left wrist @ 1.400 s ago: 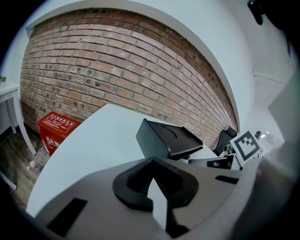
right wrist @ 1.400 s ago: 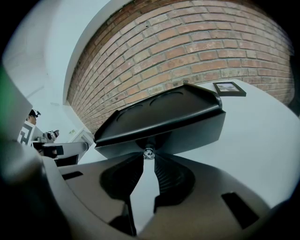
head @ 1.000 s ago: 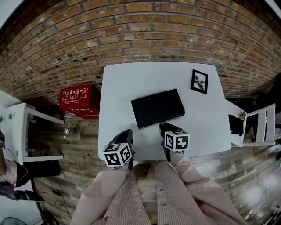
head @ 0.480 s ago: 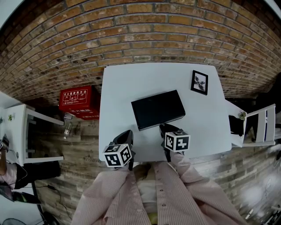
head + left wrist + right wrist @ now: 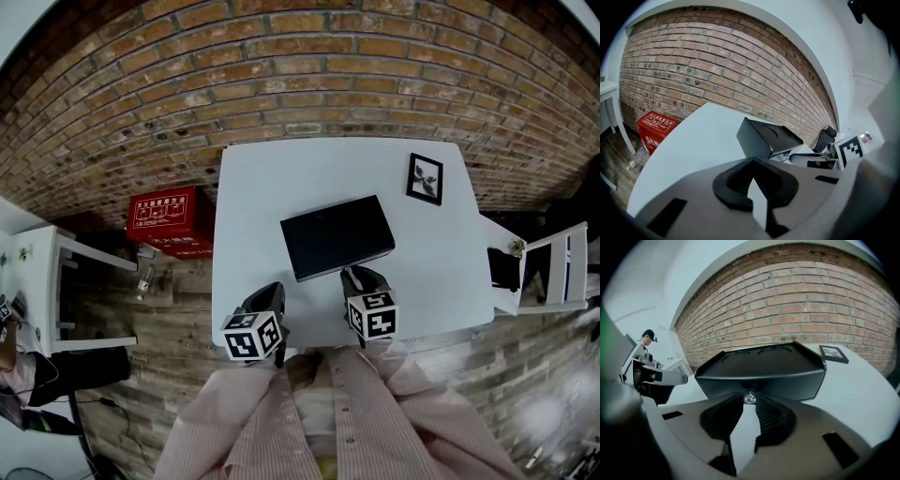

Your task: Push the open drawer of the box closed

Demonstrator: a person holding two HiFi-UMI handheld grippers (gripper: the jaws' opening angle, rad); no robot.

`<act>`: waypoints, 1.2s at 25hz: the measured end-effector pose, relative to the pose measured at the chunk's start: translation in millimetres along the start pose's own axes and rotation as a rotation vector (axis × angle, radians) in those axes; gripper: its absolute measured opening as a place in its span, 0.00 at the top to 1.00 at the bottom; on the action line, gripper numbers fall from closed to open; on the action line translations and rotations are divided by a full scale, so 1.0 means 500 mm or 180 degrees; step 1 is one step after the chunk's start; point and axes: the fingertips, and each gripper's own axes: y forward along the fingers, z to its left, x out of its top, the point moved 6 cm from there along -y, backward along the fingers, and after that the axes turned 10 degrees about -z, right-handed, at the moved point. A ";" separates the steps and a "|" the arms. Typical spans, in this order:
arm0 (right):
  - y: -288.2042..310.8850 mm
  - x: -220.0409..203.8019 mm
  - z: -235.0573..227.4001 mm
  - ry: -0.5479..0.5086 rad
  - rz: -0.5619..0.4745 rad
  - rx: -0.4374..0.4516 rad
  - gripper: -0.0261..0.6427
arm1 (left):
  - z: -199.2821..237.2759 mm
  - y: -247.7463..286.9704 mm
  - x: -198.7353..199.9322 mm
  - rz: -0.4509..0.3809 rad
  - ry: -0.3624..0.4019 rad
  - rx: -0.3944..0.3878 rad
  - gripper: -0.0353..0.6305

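Note:
A flat black box (image 5: 337, 236) lies in the middle of the white table (image 5: 253, 187). Its near face (image 5: 764, 380) carries a small metal knob (image 5: 750, 398) at the bottom centre. My right gripper (image 5: 354, 275) is at that face, its two tips pressed against either side of the knob (image 5: 750, 399). I cannot tell how far the drawer stands out. My left gripper (image 5: 272, 292) rests near the table's front edge, left of the box (image 5: 764, 136). Its jaws (image 5: 751, 161) meet at the tips with nothing between them.
A small framed picture (image 5: 425, 177) stands at the table's far right corner. On the floor to the left sits a red box (image 5: 171, 218). A white chair (image 5: 553, 272) is on the right, a white stand (image 5: 56, 281) on the left. A brick wall runs behind the table.
The right gripper's marker cube has dropped and drawn back a little toward the person. The box and the left gripper have hardly moved.

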 end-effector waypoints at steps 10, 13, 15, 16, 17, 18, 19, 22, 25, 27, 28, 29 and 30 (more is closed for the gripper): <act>-0.054 0.036 0.021 -0.0071 -0.0399 0.0202 0.89 | -0.029 -0.024 0.023 -0.0282 0.0229 -0.0291 0.95; -0.074 0.065 0.026 0.0006 -0.0551 0.0288 0.92 | -0.045 -0.037 0.044 -0.0421 0.0414 -0.0398 0.95; -0.088 0.083 0.028 0.0057 -0.0634 0.0324 0.92 | -0.053 -0.045 0.061 -0.0505 0.0506 -0.0429 0.95; -0.096 0.092 0.028 0.0094 -0.0678 0.0333 0.94 | -0.056 -0.048 0.070 -0.0549 0.0536 -0.0437 0.95; -0.103 0.101 0.027 0.0128 -0.0728 0.0340 0.94 | -0.058 -0.052 0.080 -0.0596 0.0560 -0.0438 0.95; -0.110 0.110 0.026 0.0150 -0.0780 0.0346 0.94 | -0.060 -0.056 0.091 -0.0644 0.0584 -0.0434 0.95; -0.117 0.119 0.025 0.0157 -0.0827 0.0349 0.95 | -0.062 -0.061 0.102 -0.0690 0.0609 -0.0427 0.95; -0.137 0.146 0.020 0.0162 -0.0937 0.0365 0.95 | -0.067 -0.073 0.128 -0.0787 0.0671 -0.0382 0.95; -0.158 0.169 0.010 0.0183 -0.1075 0.0352 0.95 | -0.070 -0.084 0.145 -0.0882 0.0679 -0.0346 0.95; -0.170 0.183 0.003 0.0181 -0.1161 0.0341 0.95 | -0.073 -0.090 0.156 -0.0938 0.0713 -0.0321 0.95; -0.175 0.189 0.000 0.0174 -0.1203 0.0339 0.95 | -0.075 -0.092 0.161 -0.0964 0.0732 -0.0306 0.95; -0.180 0.196 -0.002 0.0166 -0.1250 0.0341 0.95 | -0.077 -0.094 0.166 -0.0992 0.0744 -0.0292 0.95; -0.185 0.201 -0.005 0.0161 -0.1298 0.0348 0.95 | -0.079 -0.097 0.171 -0.1021 0.0751 -0.0279 0.95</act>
